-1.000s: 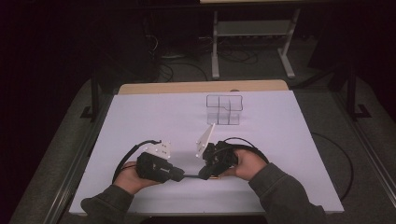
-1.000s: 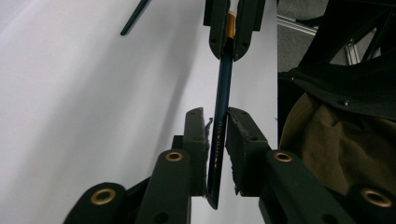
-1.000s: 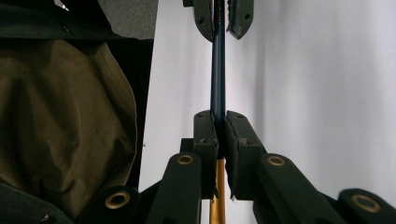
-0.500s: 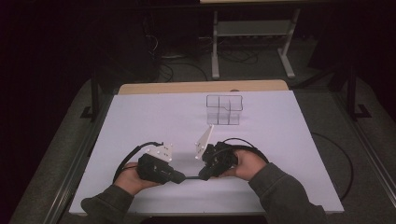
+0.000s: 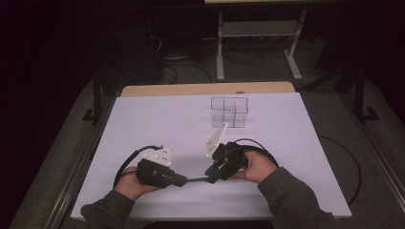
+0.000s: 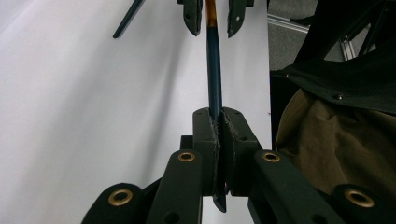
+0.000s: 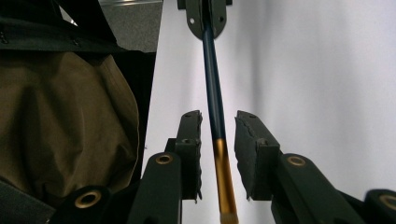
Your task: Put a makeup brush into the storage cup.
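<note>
The left gripper [image 5: 184,180] is held level with its jaws clamped on the blue rod [image 6: 214,70]; the right gripper [image 5: 212,174] faces it, jaws just opened either side of the rod.

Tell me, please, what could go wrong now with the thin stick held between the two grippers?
1. The right gripper has just been opening, and its pads stand off the blue stick. Only the left gripper clamps it, at one end, so the gold-tipped end may sag or swing.
2. The stick hangs low over the white table; if the grip slips, it could drop and roll away.
</note>
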Tool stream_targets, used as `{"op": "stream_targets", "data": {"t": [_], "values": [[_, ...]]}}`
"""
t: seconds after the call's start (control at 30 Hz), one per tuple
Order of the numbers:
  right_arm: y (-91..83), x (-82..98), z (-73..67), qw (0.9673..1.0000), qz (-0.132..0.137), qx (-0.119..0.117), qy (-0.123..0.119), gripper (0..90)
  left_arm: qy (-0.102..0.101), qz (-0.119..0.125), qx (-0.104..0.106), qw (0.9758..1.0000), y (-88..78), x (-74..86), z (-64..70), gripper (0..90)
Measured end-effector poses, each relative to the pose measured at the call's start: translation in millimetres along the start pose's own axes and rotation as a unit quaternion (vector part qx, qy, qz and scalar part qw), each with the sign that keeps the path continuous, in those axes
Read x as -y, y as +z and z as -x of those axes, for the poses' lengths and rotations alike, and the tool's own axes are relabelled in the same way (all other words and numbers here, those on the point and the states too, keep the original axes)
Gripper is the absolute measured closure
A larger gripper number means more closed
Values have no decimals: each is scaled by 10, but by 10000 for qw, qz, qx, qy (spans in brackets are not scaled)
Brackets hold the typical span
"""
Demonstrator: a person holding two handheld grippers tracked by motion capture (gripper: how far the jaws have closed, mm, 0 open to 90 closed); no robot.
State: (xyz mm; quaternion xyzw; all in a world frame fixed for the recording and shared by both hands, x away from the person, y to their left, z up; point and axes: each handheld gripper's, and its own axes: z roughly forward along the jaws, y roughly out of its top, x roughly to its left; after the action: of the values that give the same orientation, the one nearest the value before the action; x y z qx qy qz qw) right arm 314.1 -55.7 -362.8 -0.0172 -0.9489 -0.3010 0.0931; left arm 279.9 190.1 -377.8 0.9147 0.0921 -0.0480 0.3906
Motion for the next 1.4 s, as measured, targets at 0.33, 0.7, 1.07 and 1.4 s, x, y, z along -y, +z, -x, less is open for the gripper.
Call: {"op": "stream_targets", "data": {"t": [0.33,0.7,1.07,1.4], "values": [[0,47,25,10000,6,-93,1,797,-12,111,43,9999,-36,25,-10,848],[-22,-53,-17,9990,-346,-240,-171,833,-33,-100,-3,9999,11,-35,-2,756],[-32,-278,-90,9946,-945,-38,-436,833,63,-326,101,9994,75,-118,31,818],[-102,-237,-52,9982,-542,-24,-269,730,157,-137,-79,9998,55,-68,47,842]]}}
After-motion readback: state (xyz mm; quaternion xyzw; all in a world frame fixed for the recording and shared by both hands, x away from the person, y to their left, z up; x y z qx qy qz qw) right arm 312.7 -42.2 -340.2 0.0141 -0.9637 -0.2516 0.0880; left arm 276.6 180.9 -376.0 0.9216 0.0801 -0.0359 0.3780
